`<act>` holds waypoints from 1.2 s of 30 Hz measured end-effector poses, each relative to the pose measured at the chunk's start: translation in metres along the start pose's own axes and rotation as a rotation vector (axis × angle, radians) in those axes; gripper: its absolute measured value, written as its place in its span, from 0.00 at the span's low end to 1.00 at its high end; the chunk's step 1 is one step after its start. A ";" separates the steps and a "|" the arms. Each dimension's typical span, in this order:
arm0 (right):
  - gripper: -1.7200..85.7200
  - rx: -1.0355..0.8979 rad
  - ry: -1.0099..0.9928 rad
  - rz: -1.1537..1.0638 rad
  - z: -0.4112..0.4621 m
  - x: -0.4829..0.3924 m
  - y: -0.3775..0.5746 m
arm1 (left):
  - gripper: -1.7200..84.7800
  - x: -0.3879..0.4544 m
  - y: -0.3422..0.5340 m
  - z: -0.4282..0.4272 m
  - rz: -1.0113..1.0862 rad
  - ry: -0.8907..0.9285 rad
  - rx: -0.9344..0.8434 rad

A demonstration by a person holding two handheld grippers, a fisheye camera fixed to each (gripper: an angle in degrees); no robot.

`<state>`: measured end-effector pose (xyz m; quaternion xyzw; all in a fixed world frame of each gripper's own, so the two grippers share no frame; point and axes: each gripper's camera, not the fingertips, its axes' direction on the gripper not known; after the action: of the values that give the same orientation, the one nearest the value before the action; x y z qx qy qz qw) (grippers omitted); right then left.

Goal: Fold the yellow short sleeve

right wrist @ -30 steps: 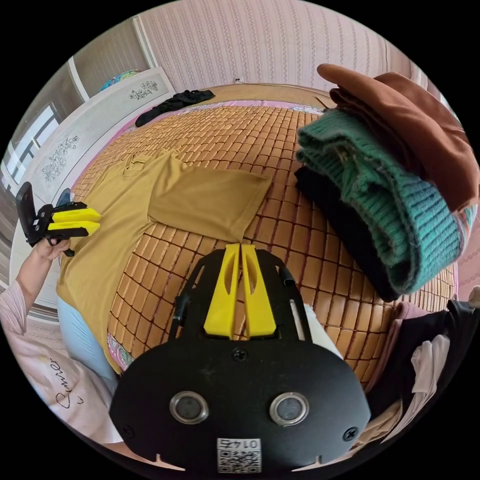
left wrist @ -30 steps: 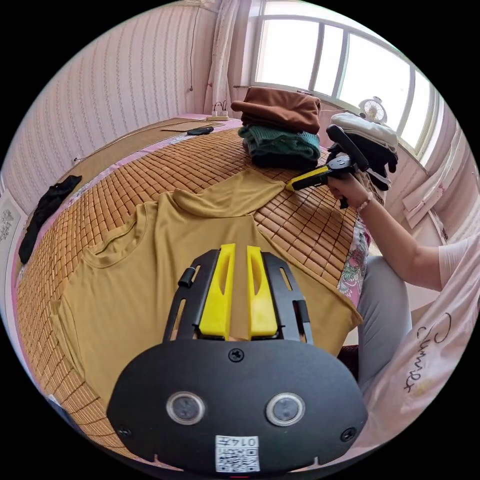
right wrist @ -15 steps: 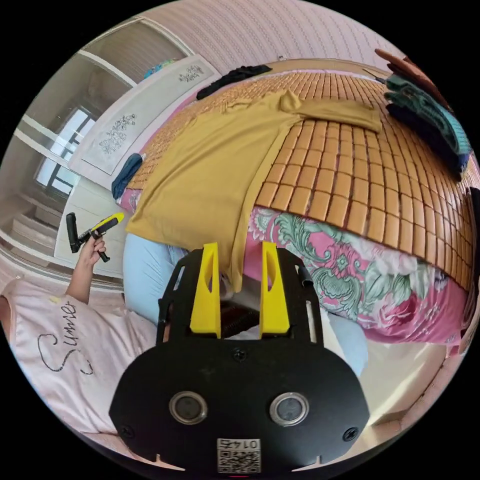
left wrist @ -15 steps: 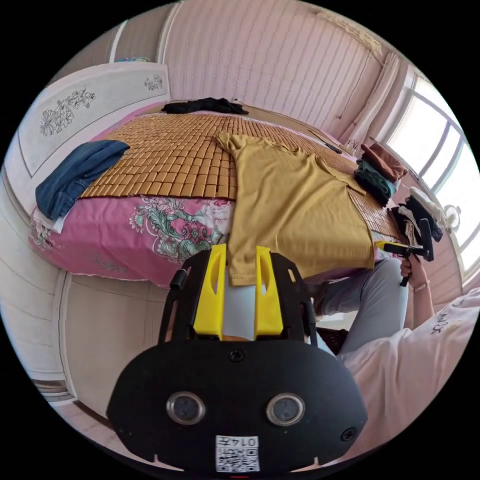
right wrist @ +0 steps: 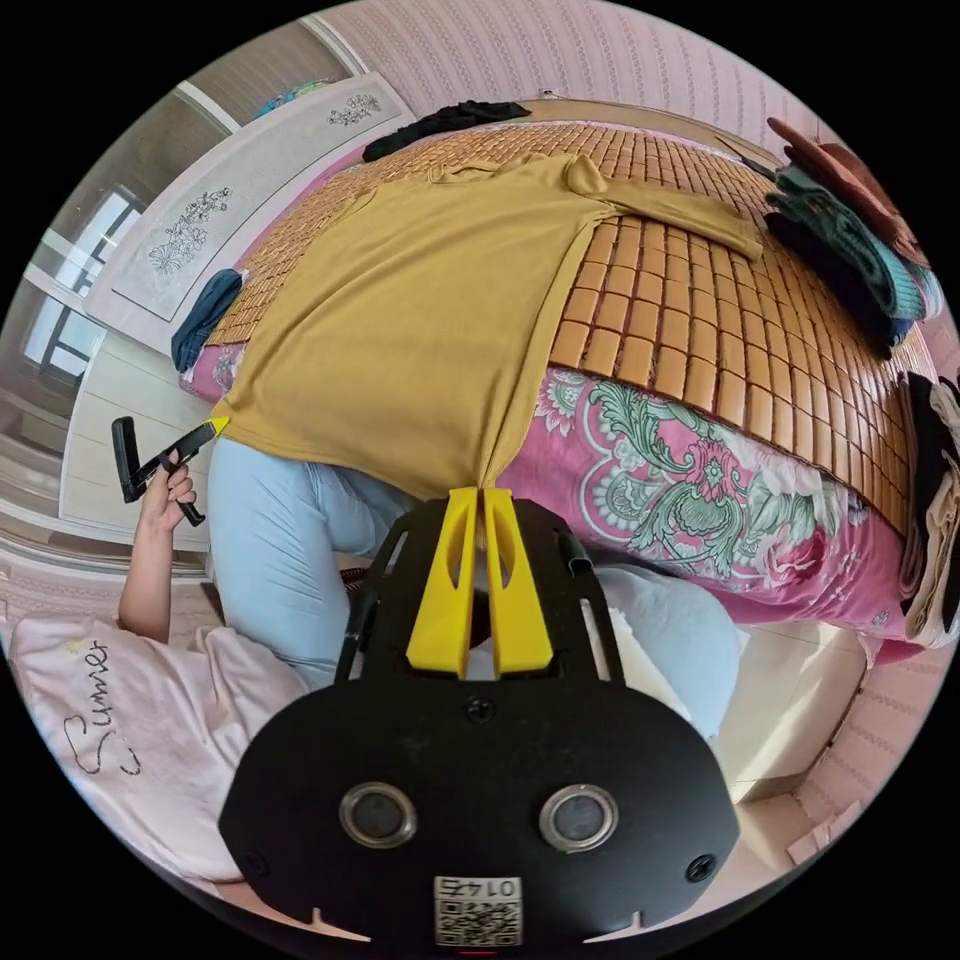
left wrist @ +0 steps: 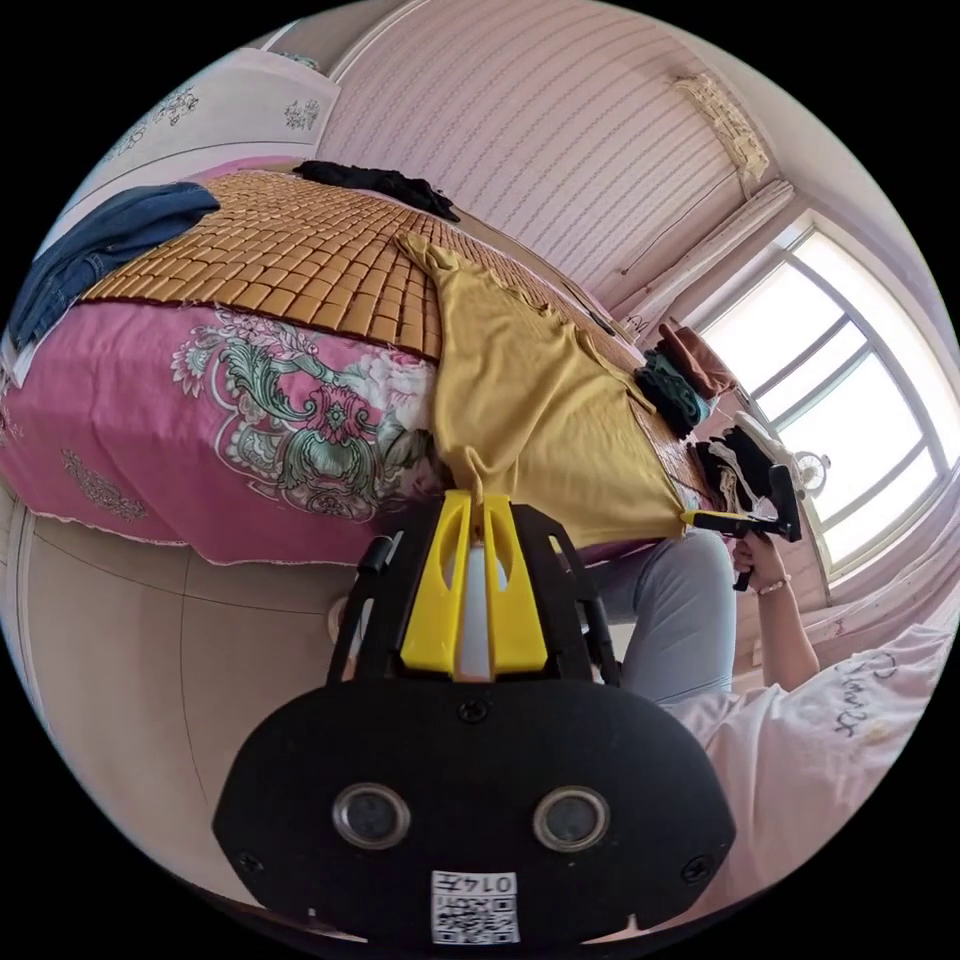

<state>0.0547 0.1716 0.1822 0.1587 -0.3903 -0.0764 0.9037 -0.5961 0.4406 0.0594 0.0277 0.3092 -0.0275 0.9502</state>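
Claws [left wrist: 474, 500] [right wrist: 478, 493] pinching yellow short sleeve [right wrist: 420, 300] hem corners — apparently taut

Daylight is flooding a pink bedroom.
A window [left wrist: 850, 400] is glowing at three o'clock; striped wall [left wrist: 560, 130] is rising at twelve.

place: I read it as a home bedroom
bed [left wrist: 250, 420]: pink floral sheet, bamboo mat [right wrist: 700, 330] on top
walls: pink striped wallpaper [left wrist: 560, 150]
window [left wrist: 850, 400]: curtained
clothes: folded stack [right wrist: 850, 240] on bed
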 end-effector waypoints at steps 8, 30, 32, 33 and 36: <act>0.02 0.113 -0.174 0.101 -0.062 0.028 0.011 | 0.01 -0.021 0.009 -0.034 0.051 0.144 0.041; 0.03 -0.144 0.048 -0.173 -0.062 -0.029 -0.179 | 0.06 -0.078 -0.093 -0.060 0.242 -0.233 0.064; 0.03 -0.106 0.020 -0.325 -0.054 -0.067 -0.242 | 0.07 -0.082 -0.159 -0.026 0.284 -0.225 0.085; 0.03 -0.082 0.004 -0.410 -0.044 -0.094 -0.284 | 0.07 -0.082 -0.175 -0.015 0.289 -0.223 0.091; 0.03 -0.033 -0.042 -0.567 -0.012 -0.157 -0.384 | 0.09 -0.088 -0.253 0.048 0.273 -0.220 0.074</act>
<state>-0.0494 -0.1446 -0.0659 0.2452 -0.3476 -0.3357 0.8404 -0.6561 0.1880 0.1411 0.1011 0.1957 0.0877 0.9715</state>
